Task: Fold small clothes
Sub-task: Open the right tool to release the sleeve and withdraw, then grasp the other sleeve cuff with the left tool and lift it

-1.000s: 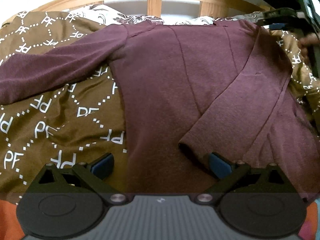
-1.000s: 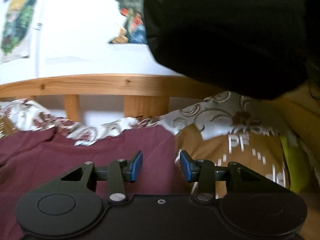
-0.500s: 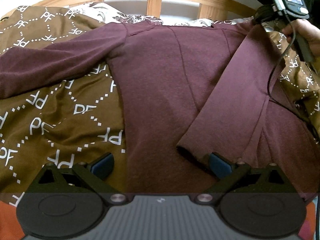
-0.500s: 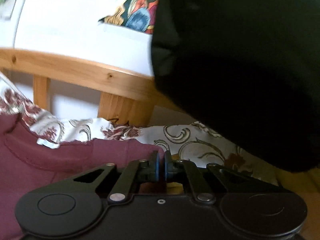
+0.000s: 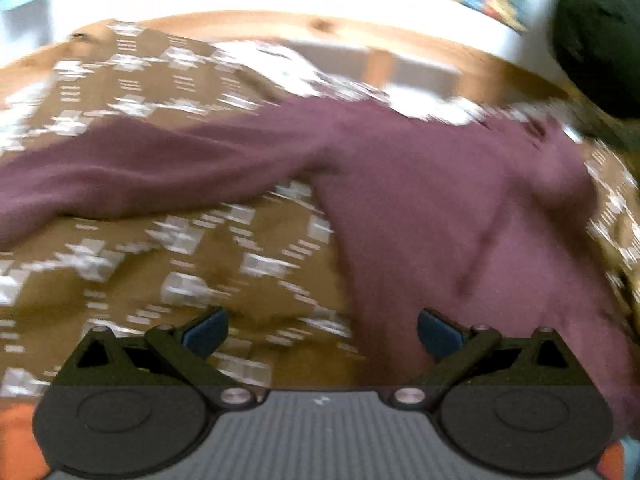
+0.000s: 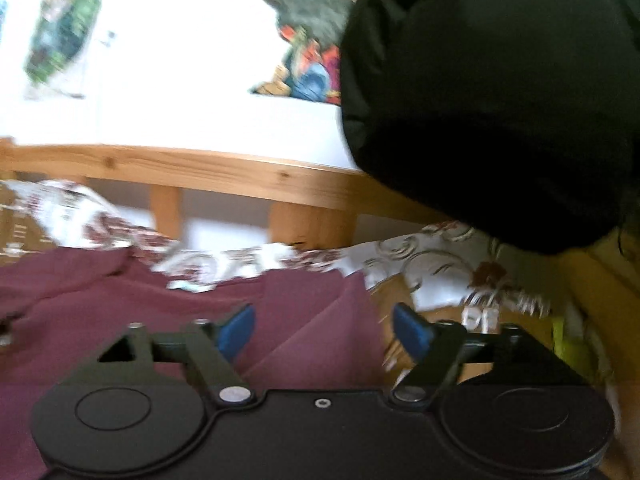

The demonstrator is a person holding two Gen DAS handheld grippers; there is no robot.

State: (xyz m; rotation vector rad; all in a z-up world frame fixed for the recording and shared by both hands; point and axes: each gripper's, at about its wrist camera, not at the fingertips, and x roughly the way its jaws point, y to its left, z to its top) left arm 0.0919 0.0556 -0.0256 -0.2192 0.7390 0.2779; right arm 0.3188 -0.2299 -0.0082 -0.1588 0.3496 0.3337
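Note:
A maroon long-sleeved top (image 5: pixel 460 208) lies spread on a brown patterned bedspread (image 5: pixel 140 256). Its left sleeve (image 5: pixel 140 168) stretches out to the left. My left gripper (image 5: pixel 322 330) is open and empty, low over the top's left edge and the bedspread. In the right wrist view the top's shoulder (image 6: pixel 312 320) lies folded over between the fingers of my right gripper (image 6: pixel 324 330), which is open and empty. Both views are blurred.
A wooden bed rail (image 6: pixel 200 168) with slats runs along the back, with a white patterned pillow (image 6: pixel 420 256) in front of it. A large black shape (image 6: pixel 500 100) hangs at the upper right. A white wall with colourful posters (image 6: pixel 308 72) is behind.
My right gripper has opened and let go of the top's shoulder, which now lies folded inward. My left gripper has swung left toward the outstretched sleeve.

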